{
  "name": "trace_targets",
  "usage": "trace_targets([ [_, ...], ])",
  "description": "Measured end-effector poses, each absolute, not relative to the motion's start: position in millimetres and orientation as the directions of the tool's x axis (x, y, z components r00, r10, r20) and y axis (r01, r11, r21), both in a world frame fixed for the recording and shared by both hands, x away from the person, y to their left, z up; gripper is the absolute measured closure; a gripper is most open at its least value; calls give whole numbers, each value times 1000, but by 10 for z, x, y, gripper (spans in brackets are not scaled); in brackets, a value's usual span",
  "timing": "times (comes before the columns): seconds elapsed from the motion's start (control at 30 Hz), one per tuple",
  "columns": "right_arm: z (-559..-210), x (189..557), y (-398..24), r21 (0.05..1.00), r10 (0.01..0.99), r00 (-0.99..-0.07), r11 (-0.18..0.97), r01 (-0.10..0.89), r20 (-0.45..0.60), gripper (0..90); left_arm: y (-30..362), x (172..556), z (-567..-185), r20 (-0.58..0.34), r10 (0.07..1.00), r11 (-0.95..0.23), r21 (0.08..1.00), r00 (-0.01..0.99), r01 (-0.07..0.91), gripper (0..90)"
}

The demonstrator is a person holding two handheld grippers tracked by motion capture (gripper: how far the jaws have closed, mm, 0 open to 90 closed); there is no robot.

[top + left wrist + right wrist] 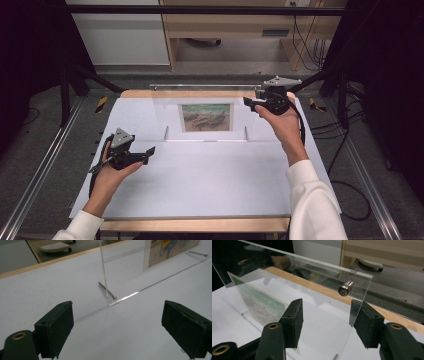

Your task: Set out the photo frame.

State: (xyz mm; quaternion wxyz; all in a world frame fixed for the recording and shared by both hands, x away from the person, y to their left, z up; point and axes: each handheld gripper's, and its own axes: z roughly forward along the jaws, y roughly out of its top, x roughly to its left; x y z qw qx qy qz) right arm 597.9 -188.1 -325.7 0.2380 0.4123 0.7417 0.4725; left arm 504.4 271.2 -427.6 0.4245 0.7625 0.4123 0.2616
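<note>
Clear acrylic frame (pixel 206 112) stands upright across the far middle of the white table (pixel 200 185), a painted picture (pixel 206 117) mounted in it. High view: right gripper (pixel 248 103) sits at the frame's upper right corner; left gripper (pixel 151 149) rests low on the table, well apart from the frame's left end. Right gripper view adds the detail: the panel's edge (pixel 359 315) runs between the jaws, which stand partly apart, pads not pressing it; a metal standoff (pixel 345 288) sits near the corner. Left gripper view: jaws wide, nothing between them, a metal foot pin (pixel 107 290) at the panel's base.
</note>
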Motion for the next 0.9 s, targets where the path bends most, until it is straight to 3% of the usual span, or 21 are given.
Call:
trace_targets([
  [0.17, -3277, 5983, -1867, 891, 844, -536, 224, 396, 26, 358, 2719, 5042, -4281, 47, 853, -296, 864, 520, 408, 105],
  [0.57, -3307, 6012, -1865, 892, 846, -533, 224, 394, 22, 346, 2721, 5045, -4287, 33, 853, -286, 866, 522, 411, 110],
  [0.9, -3328, 5920, -1911, 884, 882, -464, 277, 377, -79, 137, 2738, 5043, -4302, 42, 855, -293, 861, 517, 416, 109],
])
